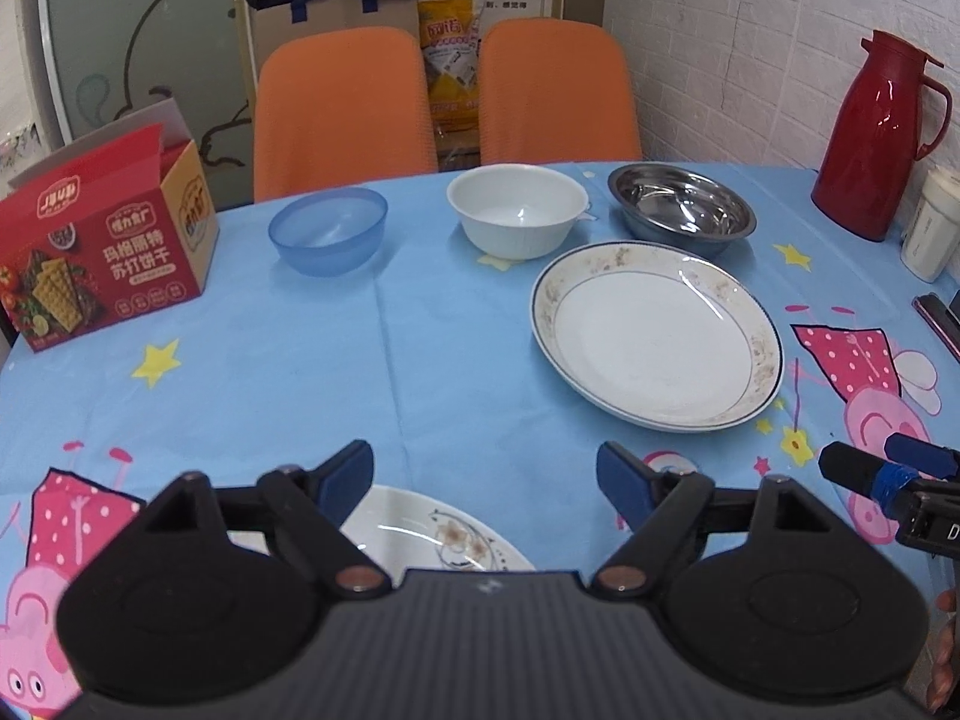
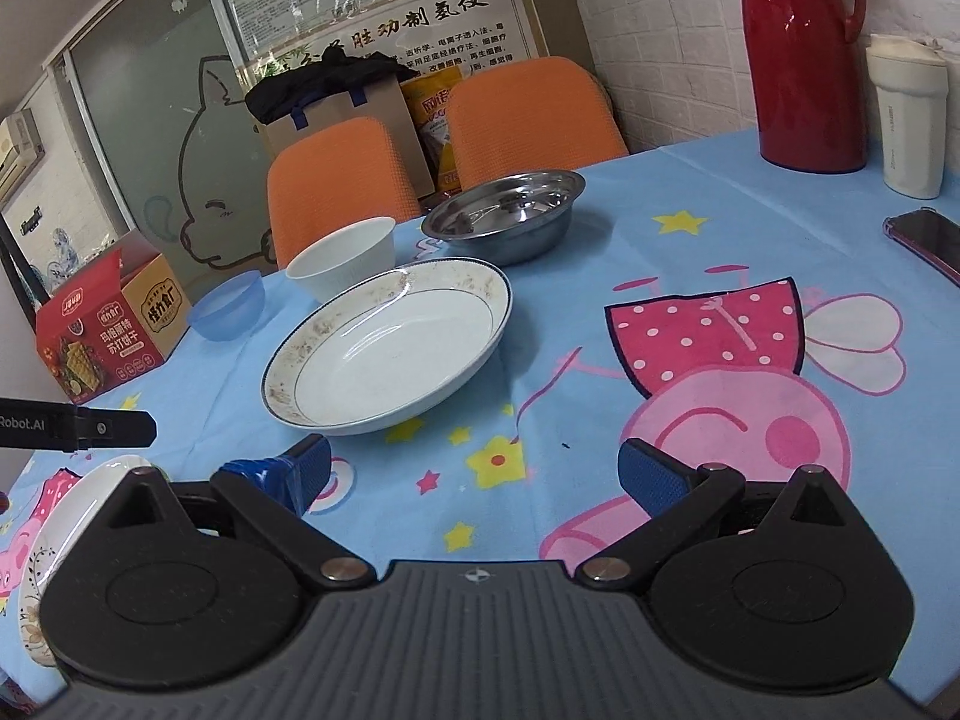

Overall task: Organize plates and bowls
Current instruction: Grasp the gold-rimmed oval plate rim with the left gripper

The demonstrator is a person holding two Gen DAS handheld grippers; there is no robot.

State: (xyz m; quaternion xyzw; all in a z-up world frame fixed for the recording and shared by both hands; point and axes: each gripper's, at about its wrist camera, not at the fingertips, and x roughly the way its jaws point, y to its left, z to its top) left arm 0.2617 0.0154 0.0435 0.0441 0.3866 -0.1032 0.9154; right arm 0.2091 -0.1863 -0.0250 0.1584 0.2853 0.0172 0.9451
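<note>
- Fingers of the left gripper and right gripper stand apart, gripping nothing, above the table.
- Ahead lies the rimmed plate, likely stiff, glazed, breakable; its raised near rim looks the surest hold.
- Beyond: white bowl, steel bowl, blue bowl; floral plate nearest.

A red cardboard cracker box stands open at the far left of the blue cartoon-print worktop. A glossy red thermos jug and a white tumbler stand near the white brick wall, a dark phone nearby. Two orange chairs sit behind.
</note>
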